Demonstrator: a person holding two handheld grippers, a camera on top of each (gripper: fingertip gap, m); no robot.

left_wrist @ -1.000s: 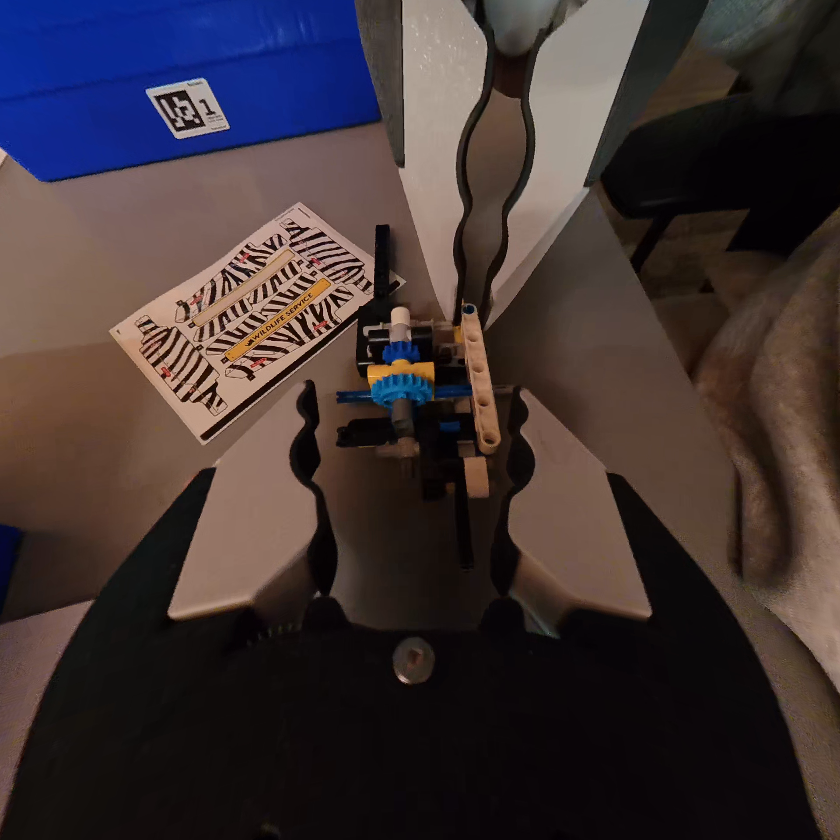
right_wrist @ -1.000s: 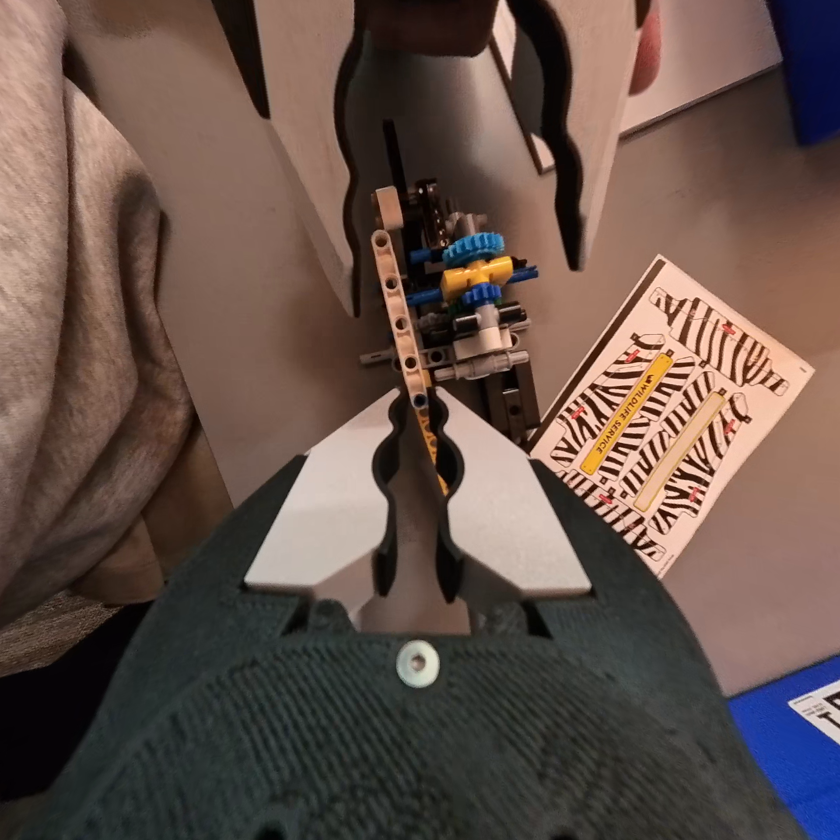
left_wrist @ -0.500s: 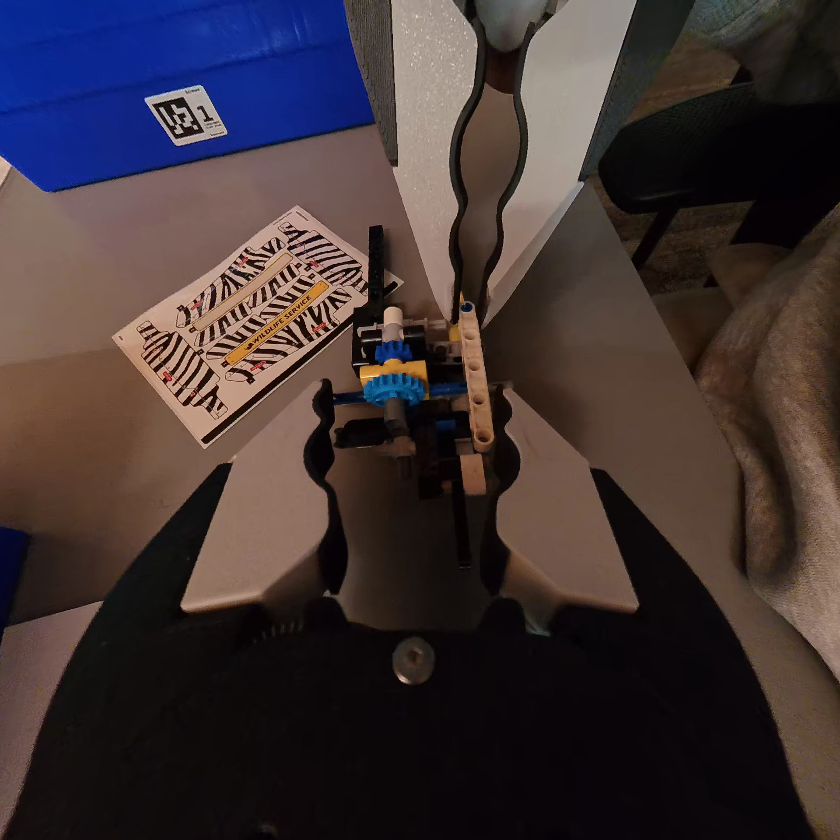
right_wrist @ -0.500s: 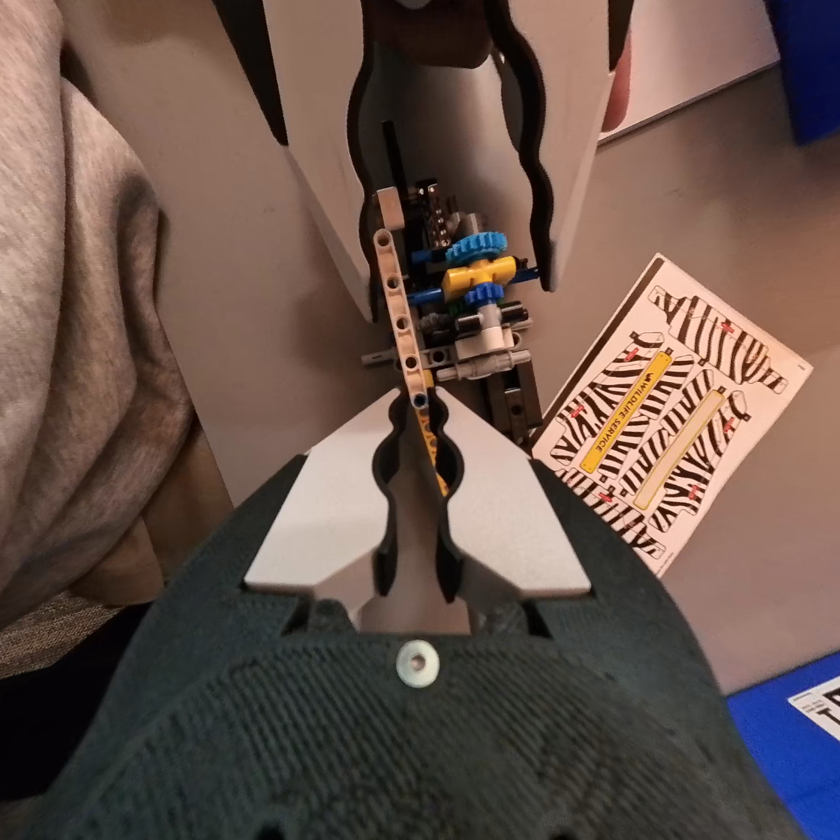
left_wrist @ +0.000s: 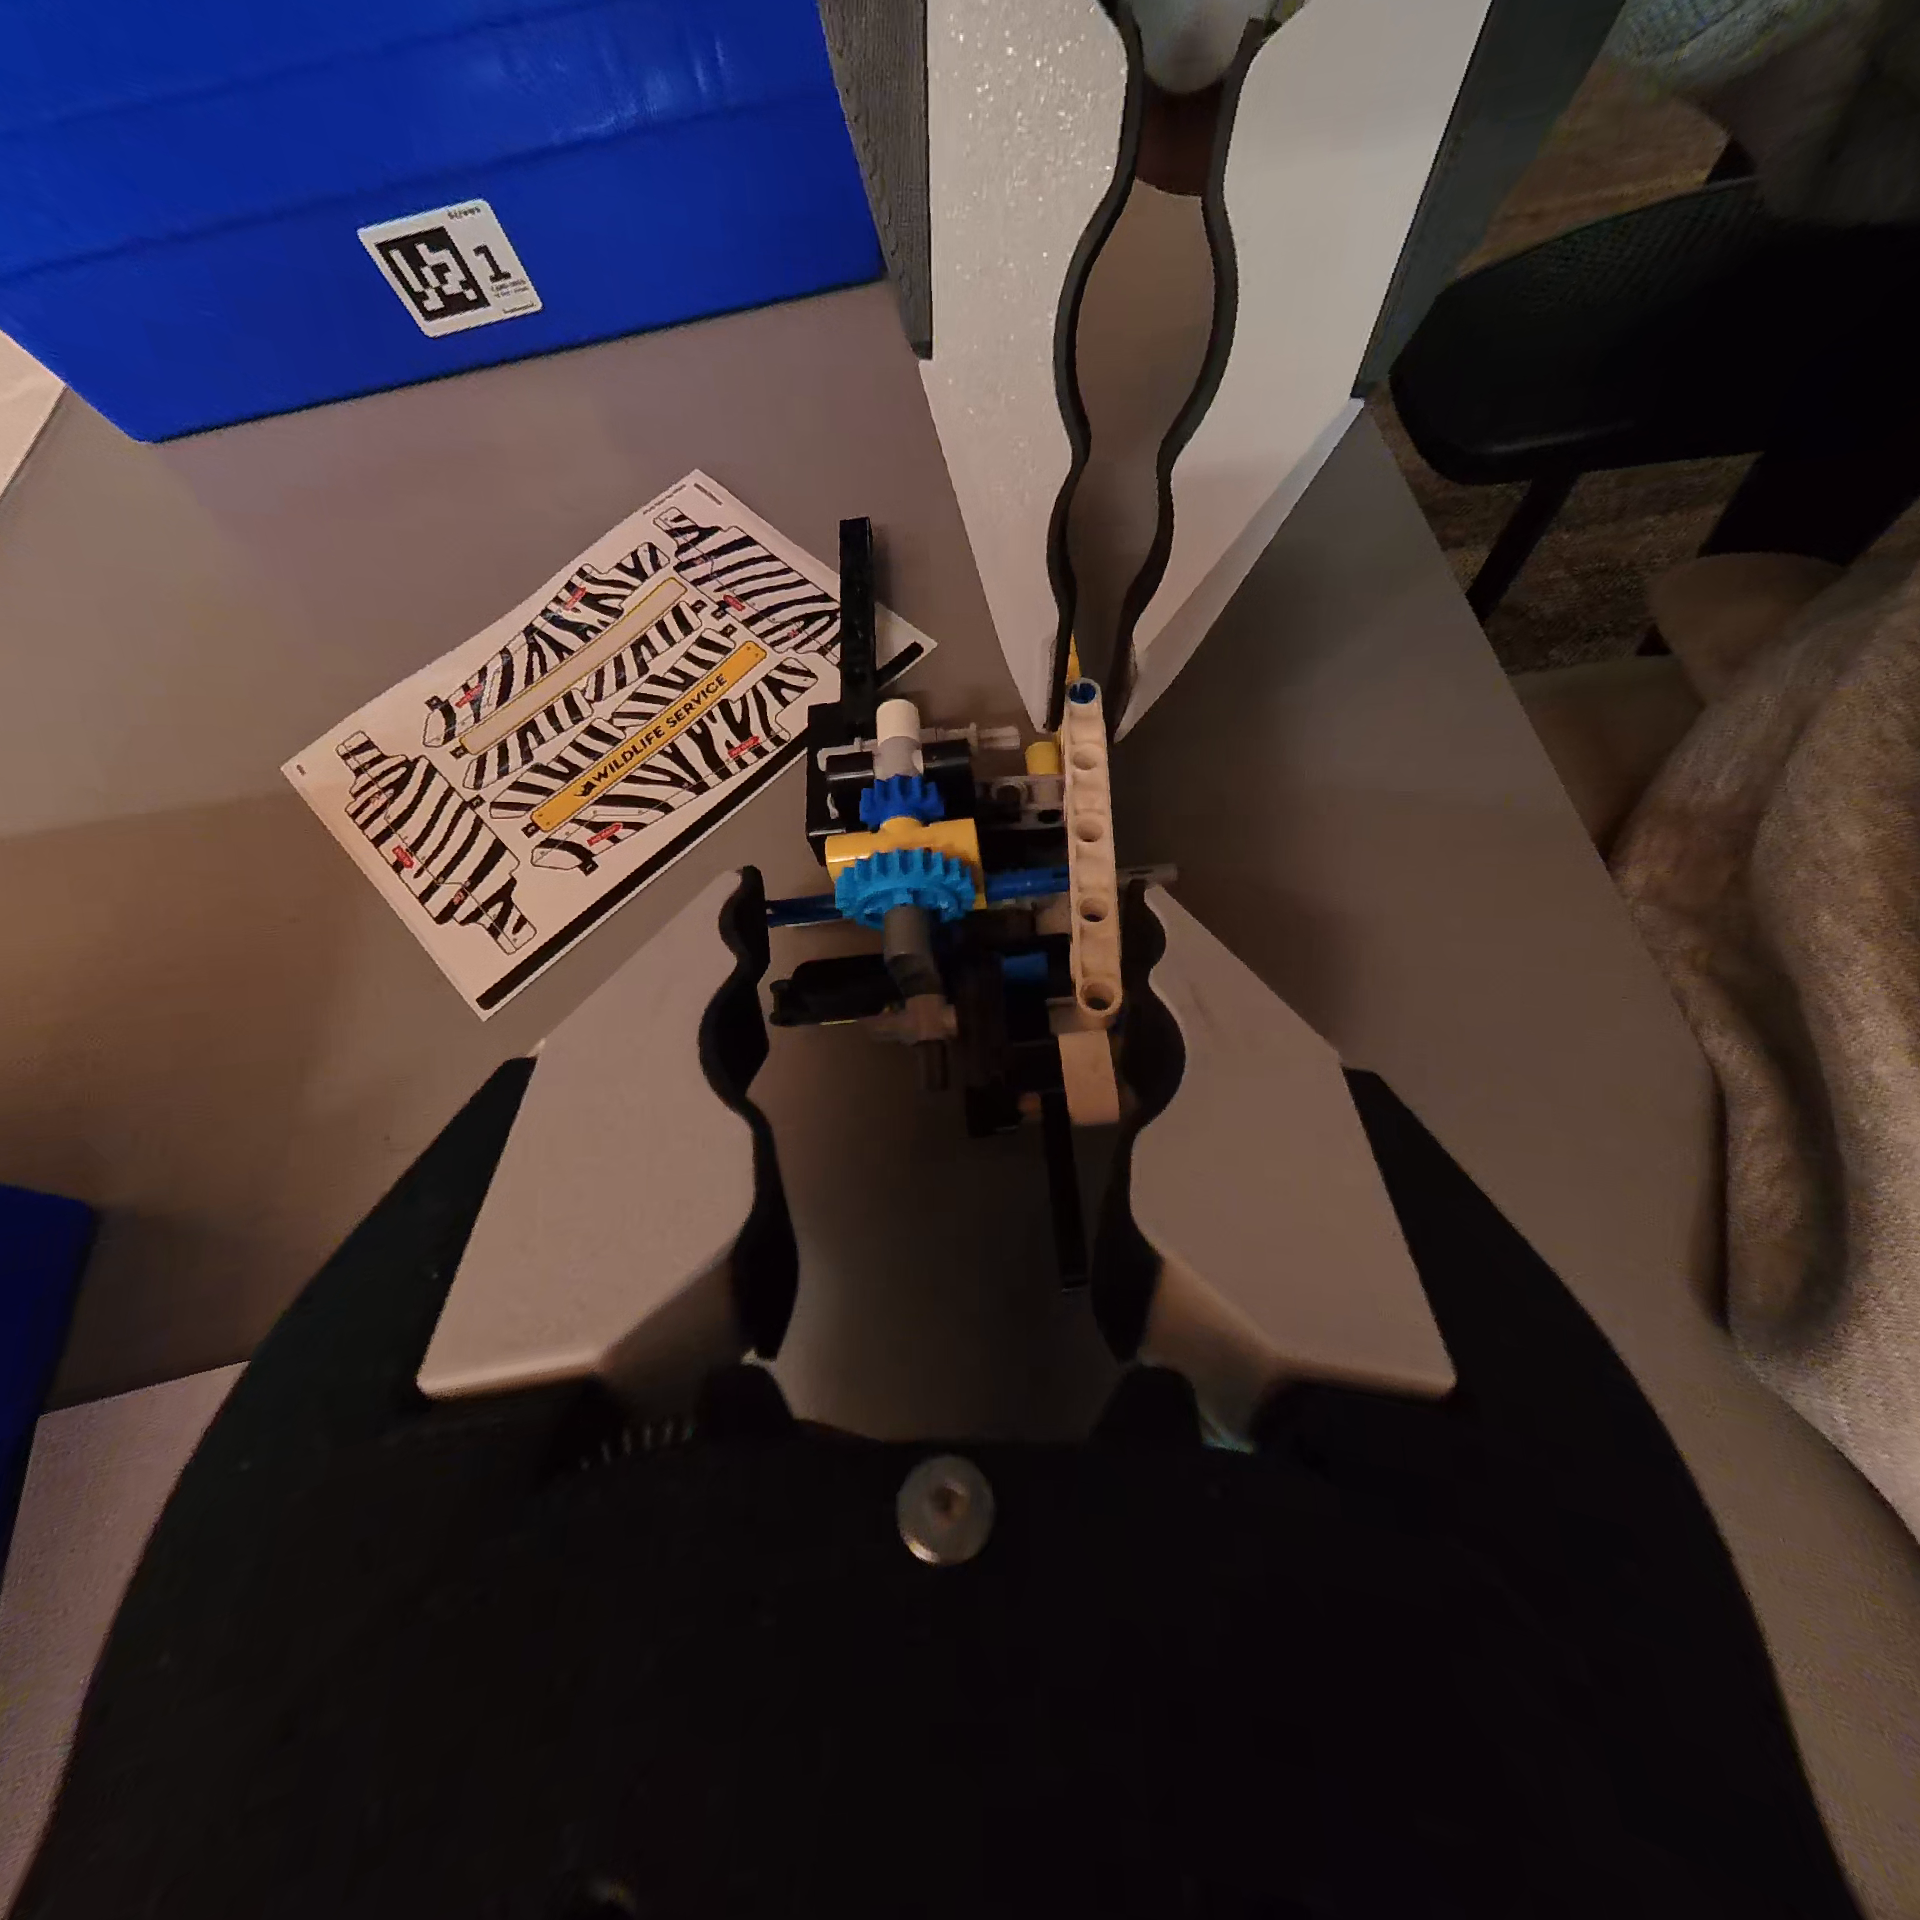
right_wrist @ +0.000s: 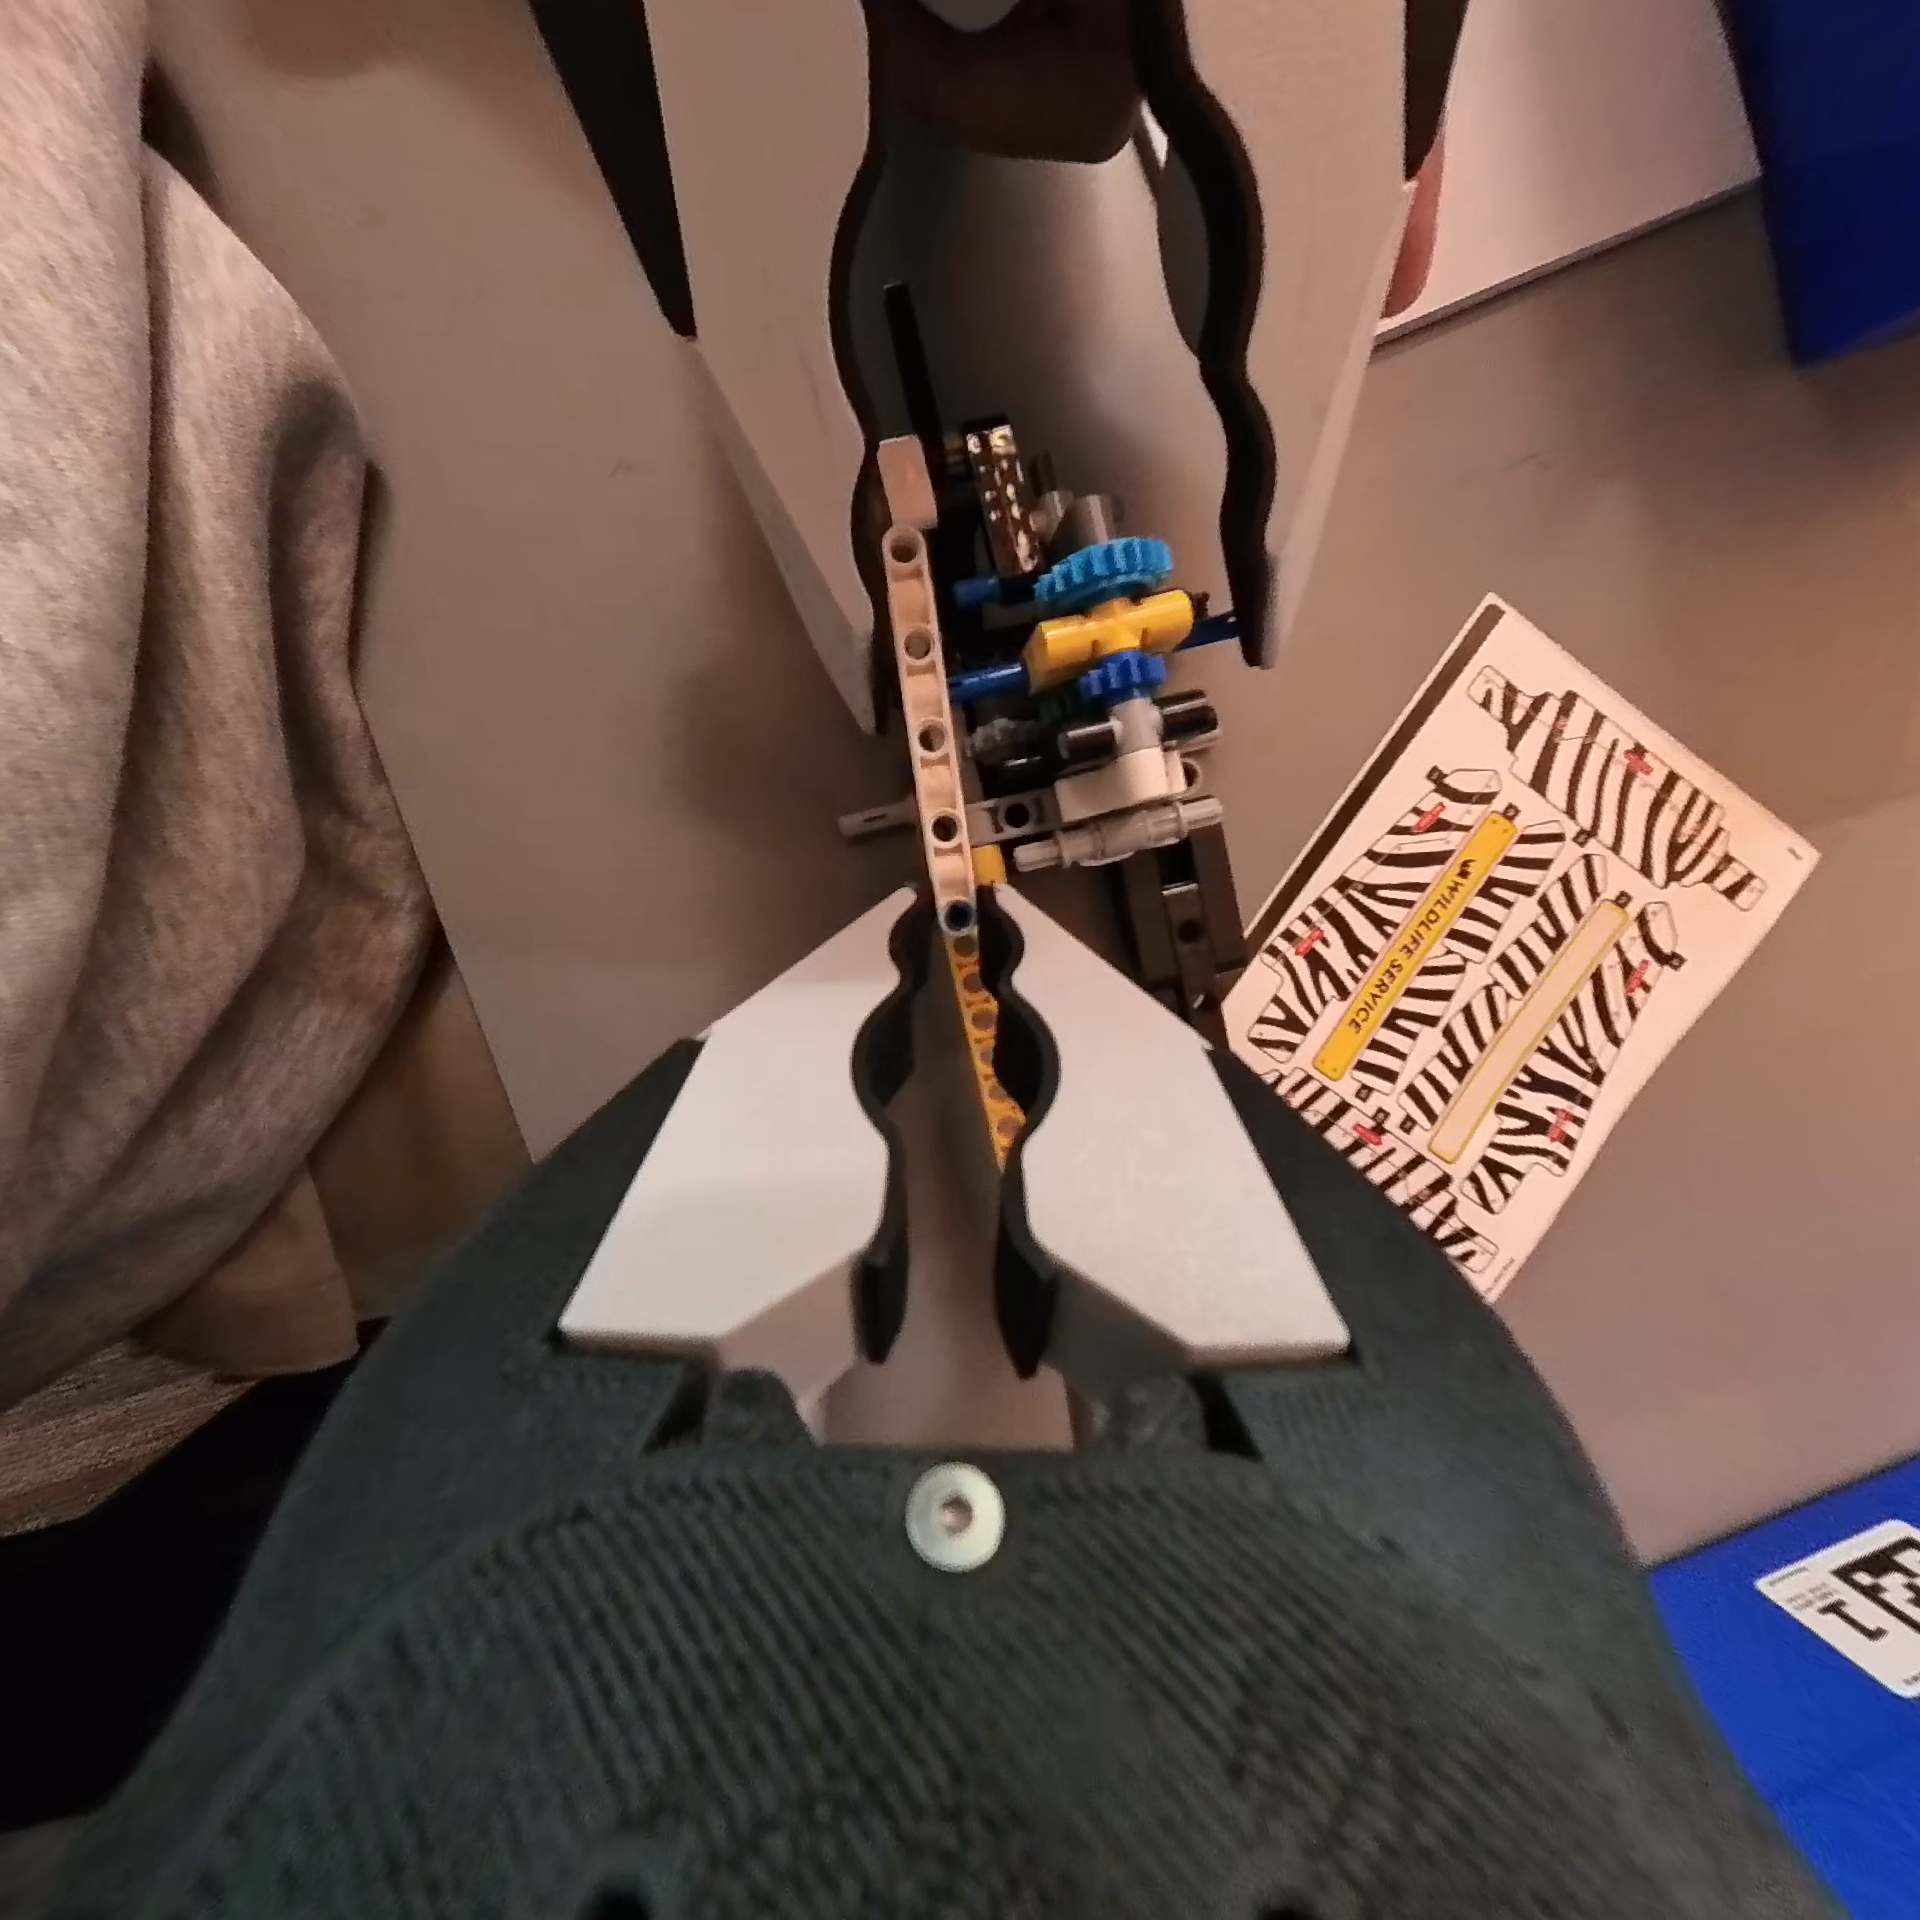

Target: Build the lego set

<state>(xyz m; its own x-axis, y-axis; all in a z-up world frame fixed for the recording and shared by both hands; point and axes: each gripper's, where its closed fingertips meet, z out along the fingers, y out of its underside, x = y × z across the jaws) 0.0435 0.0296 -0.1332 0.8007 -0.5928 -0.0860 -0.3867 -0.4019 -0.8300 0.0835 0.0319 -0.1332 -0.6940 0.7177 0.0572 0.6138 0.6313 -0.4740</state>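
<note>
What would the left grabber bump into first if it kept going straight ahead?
Probably the lego model. The left gripper is open, and its fingers already sit on either side of the model, so the model lies right in its path. Past that waits the right gripper.

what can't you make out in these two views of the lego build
- Right wrist view: the yellow holed beam is mostly hidden between the right gripper jaws; its length is unclear.
- Left wrist view: the left gripper jaws flank the small lego gear assembly; contact is unclear.
- Both views: its underside is hidden.
</note>
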